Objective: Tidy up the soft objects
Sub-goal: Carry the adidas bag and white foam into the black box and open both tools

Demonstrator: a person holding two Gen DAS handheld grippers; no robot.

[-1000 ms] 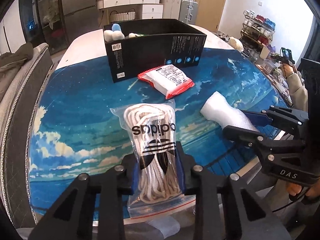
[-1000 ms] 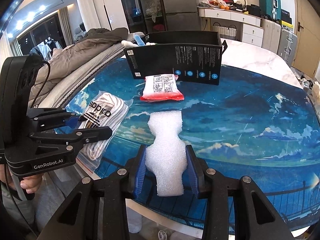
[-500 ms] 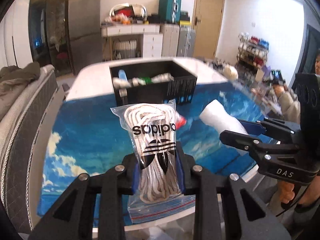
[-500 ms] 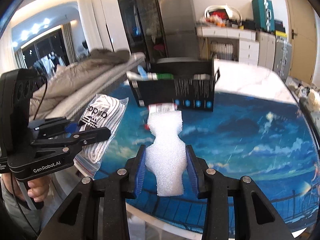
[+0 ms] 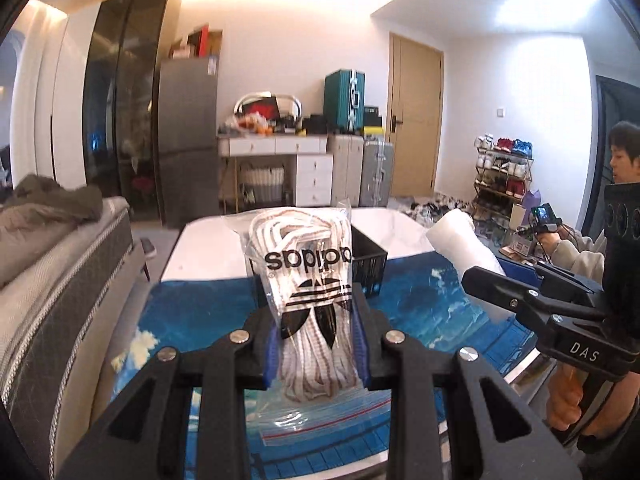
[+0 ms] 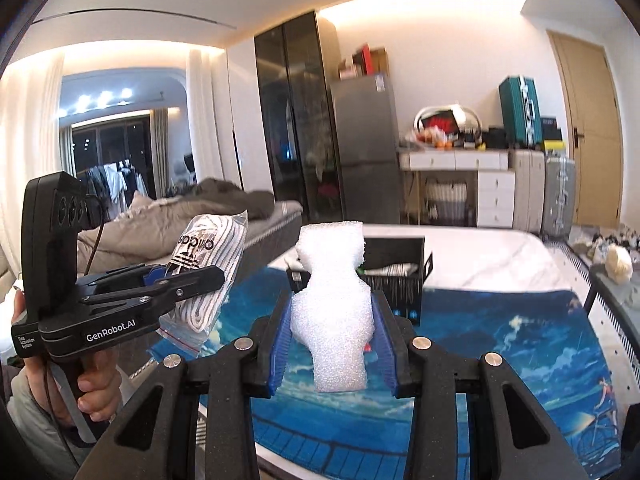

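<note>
My left gripper [image 5: 316,336] is shut on a clear zip bag of white laces with an adidas logo [image 5: 308,280] and holds it up above the table. It also shows in the right wrist view [image 6: 208,264]. My right gripper [image 6: 332,340] is shut on a white foam piece [image 6: 332,304], also lifted; the foam shows in the left wrist view [image 5: 464,248]. A black open box [image 6: 400,280] stands on the table behind both held items, with soft items inside. The red-edged packet is almost hidden behind the foam.
The table carries a blue sky-print mat [image 6: 500,340] over a white top [image 6: 480,252]. A sofa with a coat [image 5: 48,240] runs along the left. A person [image 5: 624,160] sits at the far right. Drawers and suitcases stand at the back.
Both grippers have risen from the table with their items and tilted up, so the views now look across the room instead of down on the mat.
</note>
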